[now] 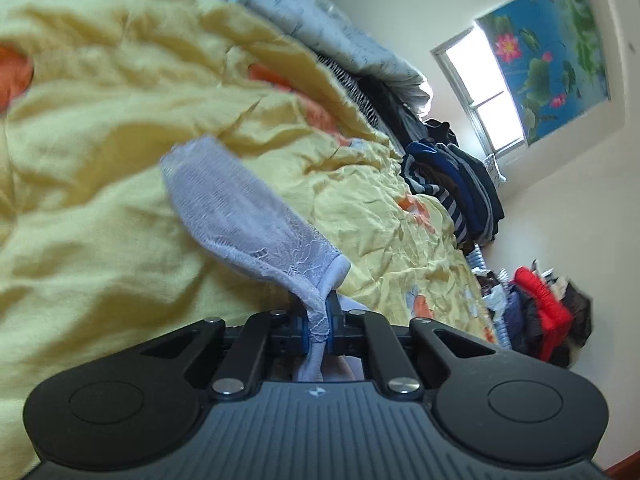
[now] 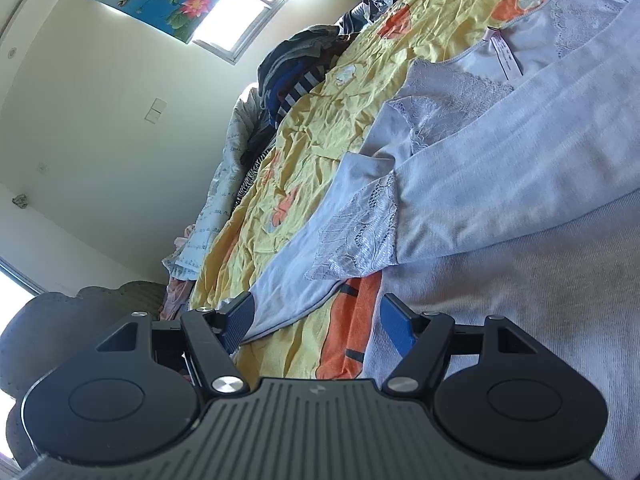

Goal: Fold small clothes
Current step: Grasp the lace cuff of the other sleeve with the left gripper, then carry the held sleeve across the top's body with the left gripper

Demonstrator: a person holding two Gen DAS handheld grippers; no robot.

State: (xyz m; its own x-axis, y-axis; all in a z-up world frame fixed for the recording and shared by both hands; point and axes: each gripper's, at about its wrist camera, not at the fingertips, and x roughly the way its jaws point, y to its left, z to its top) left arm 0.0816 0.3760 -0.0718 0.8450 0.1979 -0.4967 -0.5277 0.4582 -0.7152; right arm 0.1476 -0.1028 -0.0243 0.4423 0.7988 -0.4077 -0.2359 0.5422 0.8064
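Note:
A small pale lavender garment with lace panels (image 1: 240, 216) hangs from my left gripper (image 1: 322, 326), which is shut on its edge and holds it above the yellow flowered bedsheet (image 1: 100, 140). In the right wrist view the same kind of lavender lace garment (image 2: 460, 152) lies spread on the yellow sheet (image 2: 312, 140). My right gripper (image 2: 316, 320) is open, its blue pads on either side of the garment's near edge, just above the sheet.
A pile of dark and striped clothes (image 1: 452, 184) sits at the far end of the bed, also in the right wrist view (image 2: 296, 68). A light patterned quilt (image 1: 320, 20) lies along the bed's side. Red and dark clothes (image 1: 536, 304) are heaped by the wall.

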